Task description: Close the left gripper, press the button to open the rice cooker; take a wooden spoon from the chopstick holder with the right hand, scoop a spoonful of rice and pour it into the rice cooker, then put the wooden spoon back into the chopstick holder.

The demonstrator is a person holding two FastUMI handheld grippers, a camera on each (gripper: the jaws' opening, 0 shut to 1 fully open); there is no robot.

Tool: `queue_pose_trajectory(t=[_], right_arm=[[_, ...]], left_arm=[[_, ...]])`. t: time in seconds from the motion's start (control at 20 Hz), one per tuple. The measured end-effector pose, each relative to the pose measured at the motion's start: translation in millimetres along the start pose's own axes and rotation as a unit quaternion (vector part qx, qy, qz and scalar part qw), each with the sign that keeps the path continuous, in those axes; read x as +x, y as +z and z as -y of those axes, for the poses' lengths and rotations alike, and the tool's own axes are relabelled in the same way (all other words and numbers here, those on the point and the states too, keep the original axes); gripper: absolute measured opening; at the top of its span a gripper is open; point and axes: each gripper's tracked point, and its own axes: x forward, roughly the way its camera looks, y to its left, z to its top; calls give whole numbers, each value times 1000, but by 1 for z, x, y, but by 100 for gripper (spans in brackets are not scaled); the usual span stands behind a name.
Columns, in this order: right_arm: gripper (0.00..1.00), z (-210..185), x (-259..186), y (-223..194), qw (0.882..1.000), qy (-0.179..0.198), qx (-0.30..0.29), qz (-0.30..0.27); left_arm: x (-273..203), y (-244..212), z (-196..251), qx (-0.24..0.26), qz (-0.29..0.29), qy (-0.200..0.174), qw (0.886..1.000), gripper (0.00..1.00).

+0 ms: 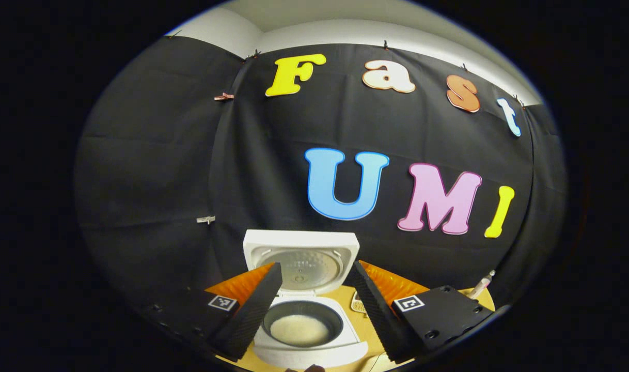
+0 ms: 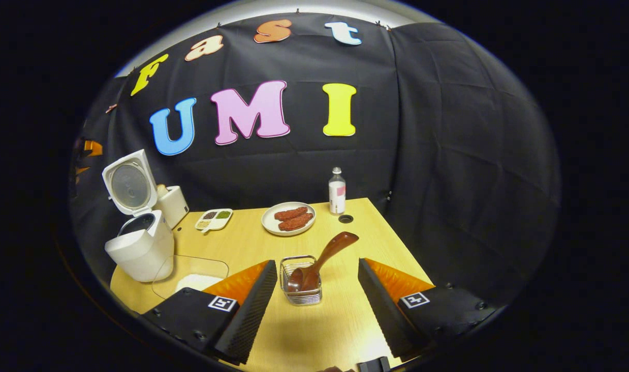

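The left gripper is hovering with its fingers spread wide, framing the cooker just ahead of it. The cooker is sitting with its lid standing upright at the far side, and a pale layer of rice is lying in the bottom of its dark pot.

The right gripper is also gaping, holding nothing, with the holder standing on the table between its fingers and a little beyond the tips. The spoon is resting in the holder, bowl down, its handle leaning up and to the right. In the right gripper view the cooker is sitting at the table's left edge, lid up. A clear tub with something white in it is lying just right of the cooker. Farther off, a small sectioned dish, a plate with reddish food and a bottle are standing along the far side.
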Motion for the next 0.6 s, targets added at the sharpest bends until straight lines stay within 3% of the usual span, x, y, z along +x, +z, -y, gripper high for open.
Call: queue_pose_trajectory(t=[0.25,0.35,0.6], right_arm=[[99,-25,-25,21,1000,0,9,25],[98,-33,-32,22,1000,-5,4,28],[99,-60,-43,12,1000,-6,0,11]], left_arm=[[70,31,-19,8,28,9,1000,94],[102,36,-29,32,43,30,998,95],[177,12,-27,24,14,11,1000,94]])
